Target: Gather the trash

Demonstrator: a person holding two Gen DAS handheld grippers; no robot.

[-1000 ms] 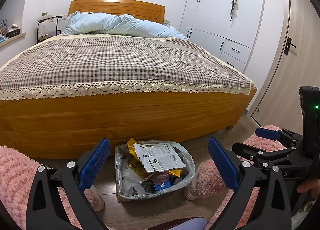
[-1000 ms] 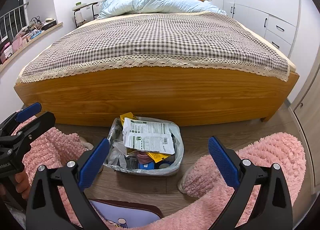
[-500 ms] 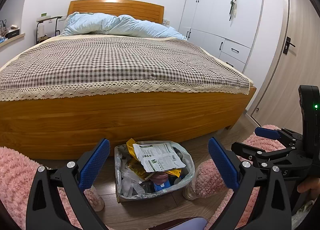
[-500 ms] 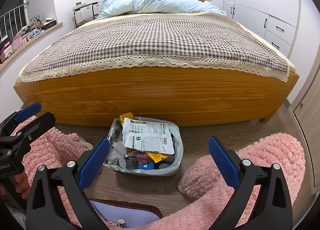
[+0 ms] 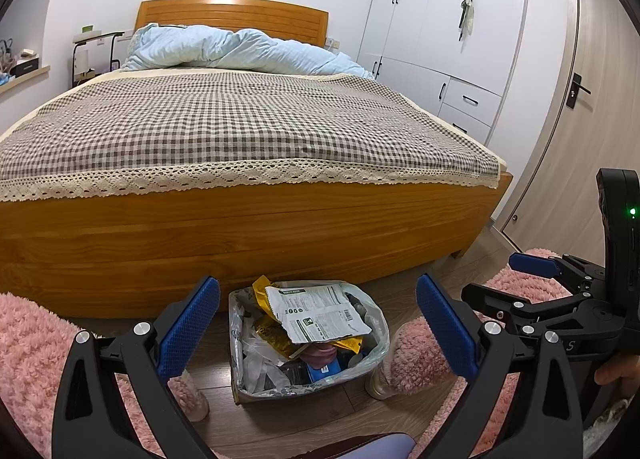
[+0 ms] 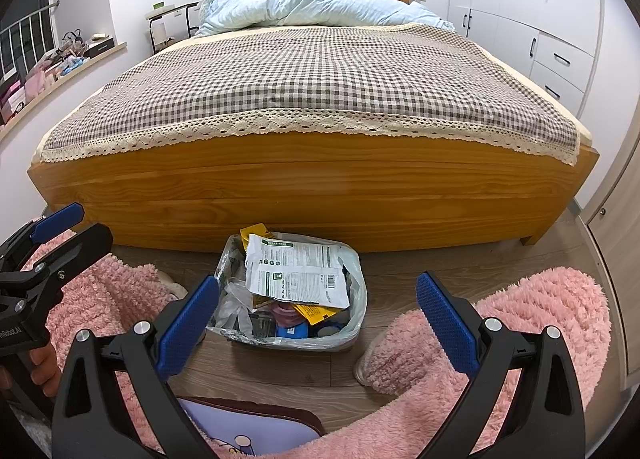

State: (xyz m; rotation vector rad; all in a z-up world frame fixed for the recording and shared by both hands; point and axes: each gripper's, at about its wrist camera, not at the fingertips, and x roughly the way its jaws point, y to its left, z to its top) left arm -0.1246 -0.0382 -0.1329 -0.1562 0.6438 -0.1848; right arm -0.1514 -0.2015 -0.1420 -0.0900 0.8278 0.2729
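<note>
Wooden bed (image 5: 240,235) fills the far half of both views, footboard facing the cameras, checked cover with lace hem (image 6: 312,79) on top, pale blue duvet (image 5: 240,47) bunched against the headboard. White wardrobe (image 5: 452,31) along the right wall; a door (image 5: 592,107) nearer on the right. A shelf (image 6: 60,71) with small clutter runs along the left wall. Wood floor (image 6: 460,259) in front of the bed. Pink fluffy legs or slippers (image 6: 500,331) sit on the floor to the left and right of the bin, near side. Trash bin (image 5: 308,387) lined with a clear plastic bag (image 6: 356,319) stands on the floor just in front of the footboard, centred between both pairs of fingers in each view. It is full: a white printed wrapper (image 6: 296,271) lies on top, yellow packets (image 5: 260,291) and blue items beneath. Left gripper (image 5: 318,331) hovers above and short of the bin, blue pads spread wide, nothing between them. Right gripper (image 6: 318,331) likewise, spread wide and empty, to the right of the left one; each shows at the edge of the other's view. A hand (image 6: 40,371) grips the left tool's handle at the near left.
</note>
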